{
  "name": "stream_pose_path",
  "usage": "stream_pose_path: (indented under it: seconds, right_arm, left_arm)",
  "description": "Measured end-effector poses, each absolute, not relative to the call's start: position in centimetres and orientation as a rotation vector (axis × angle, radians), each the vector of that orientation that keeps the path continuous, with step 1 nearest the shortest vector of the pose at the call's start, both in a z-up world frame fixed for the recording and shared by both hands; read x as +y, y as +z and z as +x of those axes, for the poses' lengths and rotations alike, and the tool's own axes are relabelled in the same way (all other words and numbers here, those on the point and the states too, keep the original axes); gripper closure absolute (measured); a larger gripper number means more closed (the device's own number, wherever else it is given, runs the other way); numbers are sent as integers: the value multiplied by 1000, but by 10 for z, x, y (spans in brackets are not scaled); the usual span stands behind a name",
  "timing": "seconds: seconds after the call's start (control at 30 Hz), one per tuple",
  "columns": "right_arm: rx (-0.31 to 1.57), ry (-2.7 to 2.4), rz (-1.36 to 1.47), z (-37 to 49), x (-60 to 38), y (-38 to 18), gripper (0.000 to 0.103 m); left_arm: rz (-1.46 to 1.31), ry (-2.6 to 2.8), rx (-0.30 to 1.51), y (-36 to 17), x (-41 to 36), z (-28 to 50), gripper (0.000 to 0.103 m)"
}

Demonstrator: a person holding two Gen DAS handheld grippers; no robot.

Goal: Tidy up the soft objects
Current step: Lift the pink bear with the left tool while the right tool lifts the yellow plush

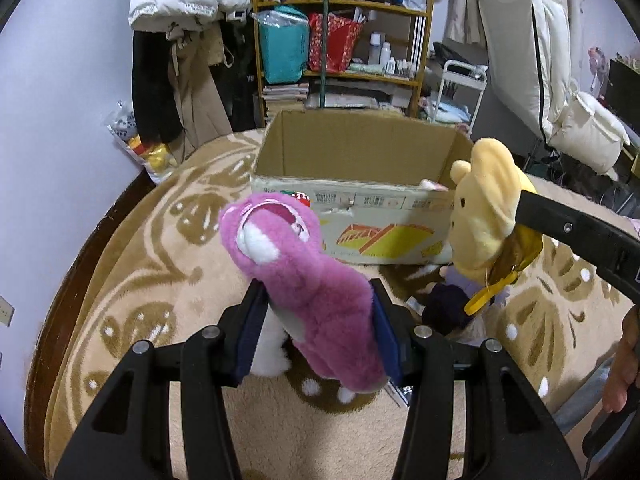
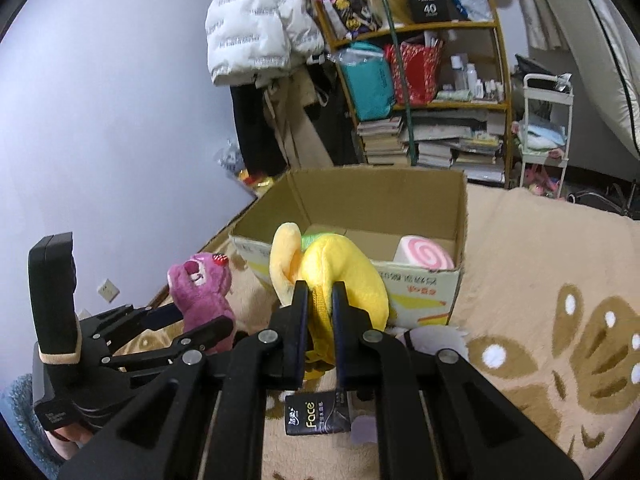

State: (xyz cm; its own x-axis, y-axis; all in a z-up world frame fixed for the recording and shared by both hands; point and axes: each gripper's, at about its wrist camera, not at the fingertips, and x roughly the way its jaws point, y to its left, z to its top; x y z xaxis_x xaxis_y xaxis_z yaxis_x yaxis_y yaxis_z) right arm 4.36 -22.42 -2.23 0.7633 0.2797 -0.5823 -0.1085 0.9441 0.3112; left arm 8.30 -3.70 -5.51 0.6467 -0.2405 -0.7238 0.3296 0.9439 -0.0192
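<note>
Two fuzzy plush toys, corrugated cardboard box

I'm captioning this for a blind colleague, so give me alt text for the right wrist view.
The right gripper is shut on a yellow plush toy, held before an open cardboard box on a beige patterned carpet. At left, the left gripper clamps a purple plush bear. A pink swirl plush lies inside the box.
</note>
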Motion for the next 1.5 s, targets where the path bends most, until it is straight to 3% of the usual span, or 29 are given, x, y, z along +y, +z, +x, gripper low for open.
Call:
stream_pose_path:
  seconds: [0.63, 1.1, 1.5]
  right_arm:
    - [472, 145, 230, 35, -234, 21, 92]
    - [441, 159, 228, 78, -242, 27, 92]
    - [460, 166, 245, 116, -254, 9, 91]
  left_arm:
    - [128, -252, 500, 0, -27, 68, 54]
    - [164, -291, 439, 11, -47, 115, 54]
    - [161, -321, 494, -10, -70, 161, 53]
